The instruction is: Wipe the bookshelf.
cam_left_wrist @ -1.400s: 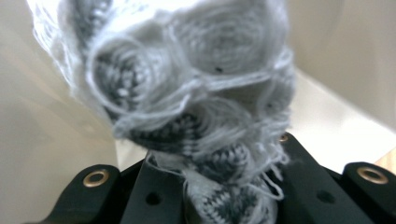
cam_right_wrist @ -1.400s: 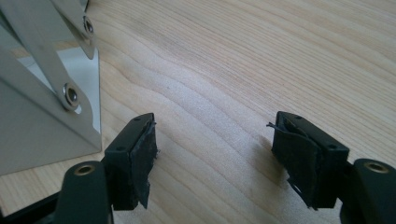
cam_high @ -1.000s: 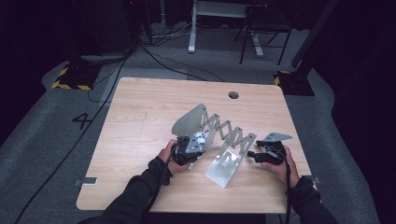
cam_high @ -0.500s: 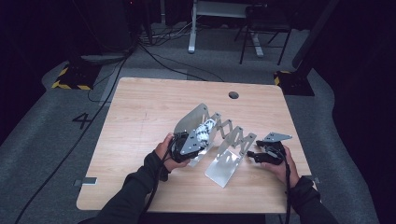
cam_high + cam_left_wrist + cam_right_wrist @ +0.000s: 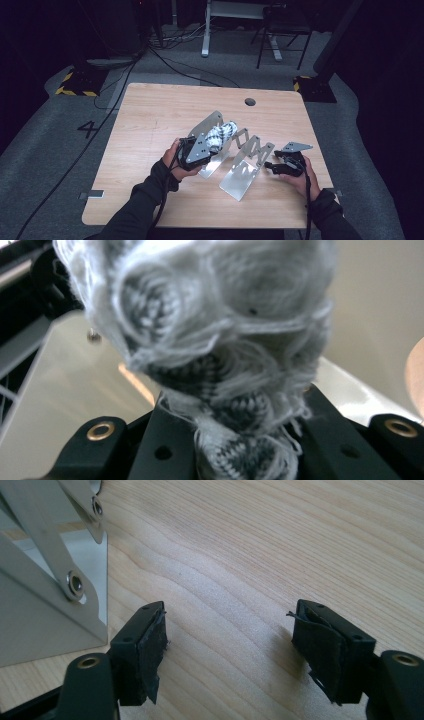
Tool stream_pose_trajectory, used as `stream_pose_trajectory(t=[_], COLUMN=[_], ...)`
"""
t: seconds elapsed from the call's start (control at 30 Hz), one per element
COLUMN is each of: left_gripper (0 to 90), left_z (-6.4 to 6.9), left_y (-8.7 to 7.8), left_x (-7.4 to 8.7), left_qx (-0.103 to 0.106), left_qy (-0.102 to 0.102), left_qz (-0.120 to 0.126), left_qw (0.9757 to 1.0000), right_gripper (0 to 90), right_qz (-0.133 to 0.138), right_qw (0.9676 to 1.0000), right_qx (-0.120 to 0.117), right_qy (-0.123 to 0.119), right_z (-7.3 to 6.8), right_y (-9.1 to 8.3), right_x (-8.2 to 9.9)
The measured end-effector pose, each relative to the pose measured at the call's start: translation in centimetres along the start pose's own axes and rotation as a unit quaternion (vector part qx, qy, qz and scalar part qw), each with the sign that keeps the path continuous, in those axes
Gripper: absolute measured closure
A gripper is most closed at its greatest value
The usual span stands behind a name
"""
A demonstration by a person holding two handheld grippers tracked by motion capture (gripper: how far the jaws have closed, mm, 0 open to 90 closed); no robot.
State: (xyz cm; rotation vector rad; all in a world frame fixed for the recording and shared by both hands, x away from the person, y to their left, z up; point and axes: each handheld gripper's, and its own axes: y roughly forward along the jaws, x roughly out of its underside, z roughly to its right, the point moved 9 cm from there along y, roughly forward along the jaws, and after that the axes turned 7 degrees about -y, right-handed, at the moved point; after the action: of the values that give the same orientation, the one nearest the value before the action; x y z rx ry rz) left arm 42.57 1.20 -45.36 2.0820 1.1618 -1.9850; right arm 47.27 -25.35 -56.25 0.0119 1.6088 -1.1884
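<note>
Hand-held gripper [image 5: 212, 145] in the person's left hand is clamped on a rolled grey-and-white knitted sock [image 5: 221, 134], seen from above at the middle of the wooden tabletop [image 5: 150, 115]. The sock juts out beyond the jaws toward the far right, lifted clear of the wood and lying just beside the upper left plate of a folding metal accordion rack [image 5: 240, 165]. In the left gripper view the sock [image 5: 215, 355] bulges up out of the tightly closed black jaws, its loose threads fraying at the edges, with a pale metal plate behind it. On the right, the other hand-held gripper [image 5: 272, 166] rests low at the near right of the tabletop, its jaws spread wide with nothing between them, pointing left at the rack's near plate. The right gripper view shows those two padded jaws apart over bare wood grain, the rack's riveted arms [image 5: 70, 580] just to their left.
</note>
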Motion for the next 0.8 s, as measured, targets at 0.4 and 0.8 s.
stream_pose_trajectory(t=[0.4, 0.8], left_gripper=[76.7, 75.6], left_z=[0.2, 0.8], left_y=[5.6, 5.9], left_x=[7.4, 8.9], left_qx=[0.010, 0.036], left_qy=[-0.056, -0.083], left_qz=[-0.134, -0.155], left_qw=[0.9893, 0.9837], right_gripper=[30.2, 30.1], right_qz=[-0.001, 0.000], right_qw=[1.0000, 1.0000], right_qx=[0.000, -0.001], right_qy=[-0.002, -0.003], right_z=[0.0, 0.0], right_y=[0.0, 0.0], right_x=[0.0, 0.0])
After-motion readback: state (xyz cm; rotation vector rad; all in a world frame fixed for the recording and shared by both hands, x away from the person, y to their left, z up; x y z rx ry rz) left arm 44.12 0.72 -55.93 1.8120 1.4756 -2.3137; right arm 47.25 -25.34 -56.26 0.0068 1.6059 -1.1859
